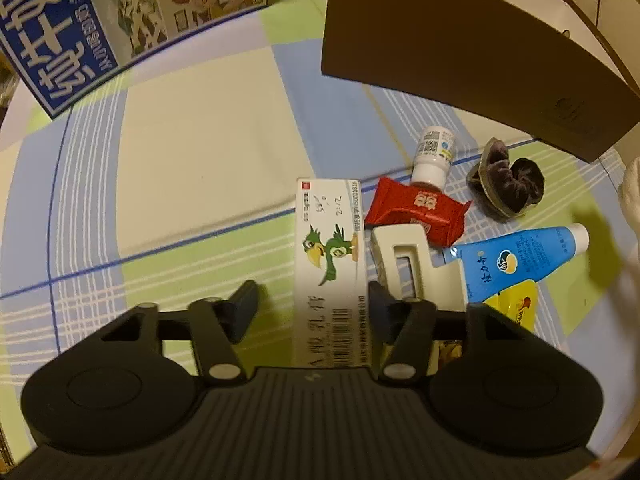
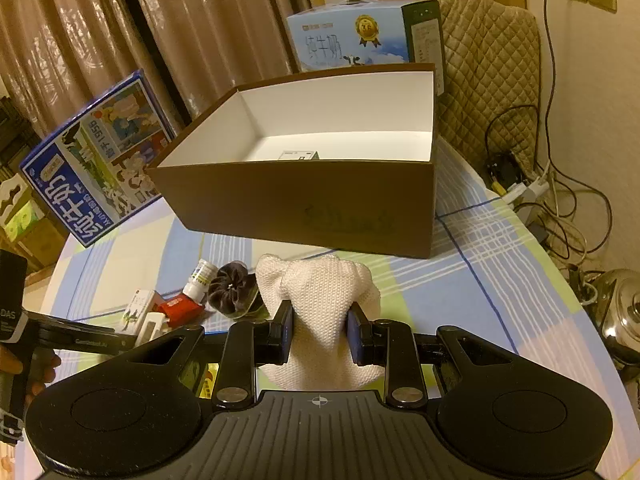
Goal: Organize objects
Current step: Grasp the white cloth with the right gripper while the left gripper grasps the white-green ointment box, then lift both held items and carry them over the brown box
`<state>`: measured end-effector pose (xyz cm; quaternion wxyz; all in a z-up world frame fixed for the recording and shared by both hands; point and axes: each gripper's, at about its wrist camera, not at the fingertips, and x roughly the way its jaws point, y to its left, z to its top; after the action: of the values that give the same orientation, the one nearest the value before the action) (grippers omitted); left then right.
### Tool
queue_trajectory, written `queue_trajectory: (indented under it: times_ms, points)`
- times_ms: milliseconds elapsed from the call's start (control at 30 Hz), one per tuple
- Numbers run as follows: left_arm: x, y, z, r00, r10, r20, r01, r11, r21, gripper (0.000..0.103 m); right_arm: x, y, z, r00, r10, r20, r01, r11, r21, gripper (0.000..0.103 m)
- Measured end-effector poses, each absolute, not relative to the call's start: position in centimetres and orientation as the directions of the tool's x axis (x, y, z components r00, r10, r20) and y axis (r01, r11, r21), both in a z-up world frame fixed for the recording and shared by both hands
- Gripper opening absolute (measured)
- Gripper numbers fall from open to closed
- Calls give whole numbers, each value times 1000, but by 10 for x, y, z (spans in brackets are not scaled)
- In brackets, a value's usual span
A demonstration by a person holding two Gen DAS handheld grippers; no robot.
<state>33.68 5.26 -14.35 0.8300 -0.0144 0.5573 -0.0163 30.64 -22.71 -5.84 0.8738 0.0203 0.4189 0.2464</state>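
Observation:
In the left wrist view my left gripper (image 1: 312, 304) is open over a white medicine box with a green bird (image 1: 330, 256), which lies between its fingers on the checked tablecloth. Beside it lie a cream hair claw (image 1: 408, 264), a red packet (image 1: 416, 212), a small white bottle (image 1: 434, 156), a dark scrunchie (image 1: 508, 184), a blue tube (image 1: 516, 260) and a yellow packet (image 1: 512, 308). In the right wrist view my right gripper (image 2: 320, 332) is shut on a white knitted cloth (image 2: 320, 292). It sits in front of the open brown box (image 2: 304, 200), which holds one small carton (image 2: 298, 155).
A blue milk carton (image 2: 96, 160) stands at the back left and a second one (image 2: 360, 36) behind the brown box. A quilted chair (image 2: 488, 72), cables (image 2: 560, 200) and a metal kettle (image 2: 624, 316) lie past the table's right edge. A hand (image 2: 36, 364) holds the left gripper.

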Motion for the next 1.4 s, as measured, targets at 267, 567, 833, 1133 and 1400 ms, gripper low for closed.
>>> queue_trajectory:
  times_ms: [267,567,833,1133,1400]
  points:
    - [323,67,-144,397,-22,-918,-45,998,-44,36,306,-228,-62,518,445,-731,-407,879,246,25]
    - [270,86,-137,363,2,-932,-139,989,-52,34,300,-227,-68,492,452,-744,-418,872,254,25]
    - [237,79,-132,338,-39,-940,-144,985,-93,34,293,-228,-71,473,454,-755,-432,866,251,25]
    - [249,75,-132,353,-18,-936,-142,987,-72,33,285,-230,-71,465,462,-756,-439,861,256,25]
    - [245,72,-127,371,-5,-929,-141,988,-62,33,279,-236,-70,468,460,-754,-432,864,259,25]
